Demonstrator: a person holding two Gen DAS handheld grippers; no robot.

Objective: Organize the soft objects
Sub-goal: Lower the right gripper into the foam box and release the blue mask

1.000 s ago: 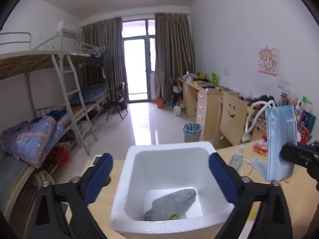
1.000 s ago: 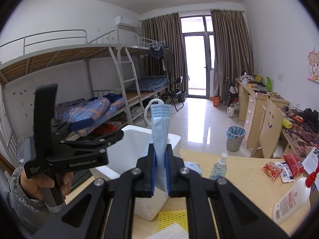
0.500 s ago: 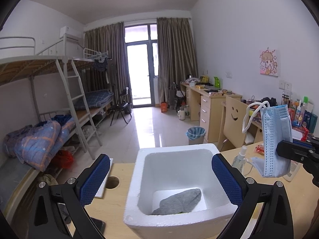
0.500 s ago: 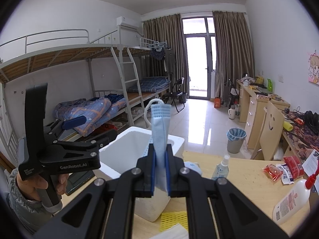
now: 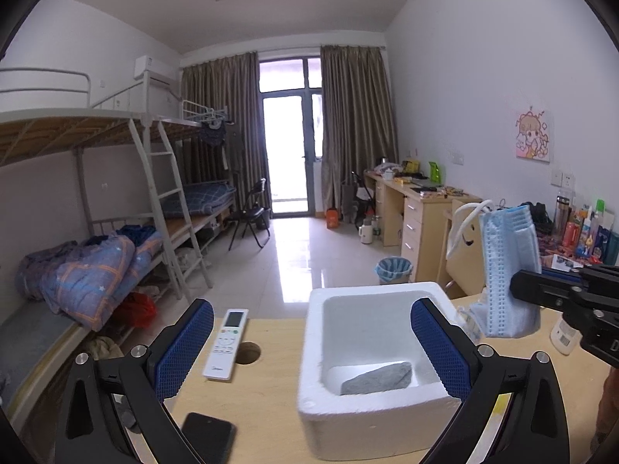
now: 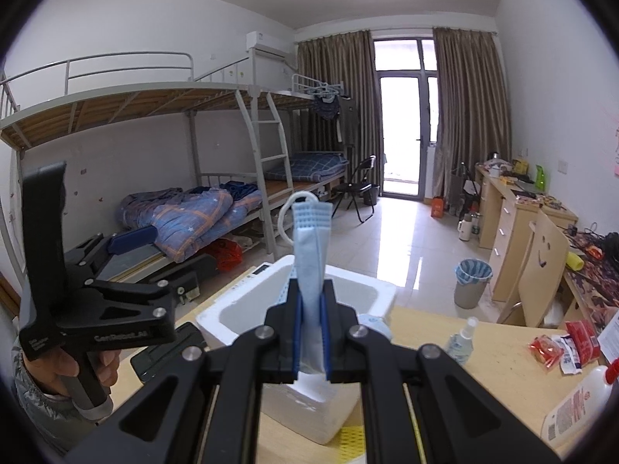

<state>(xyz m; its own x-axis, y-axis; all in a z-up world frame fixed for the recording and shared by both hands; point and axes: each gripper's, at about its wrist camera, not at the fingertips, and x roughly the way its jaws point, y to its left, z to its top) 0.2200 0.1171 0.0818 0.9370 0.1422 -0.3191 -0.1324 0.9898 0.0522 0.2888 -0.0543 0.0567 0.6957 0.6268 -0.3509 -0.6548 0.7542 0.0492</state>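
A white foam box stands on the wooden desk, with a grey sock lying on its floor. My left gripper is open and empty, held above the box's left side. My right gripper is shut on a folded blue face mask; the mask stands upright above the box's near corner. In the left wrist view the mask hangs just right of the box, held by the right gripper.
A white remote and a dark phone lie left of the box by a cable hole. A spray bottle, red snack packets, a lotion bottle and a yellow mesh cloth lie on the desk's right.
The left gripper has drawn back and to the left, so the box now sits right of centre and the remote and phone show. The right gripper still holds the mask near the box.
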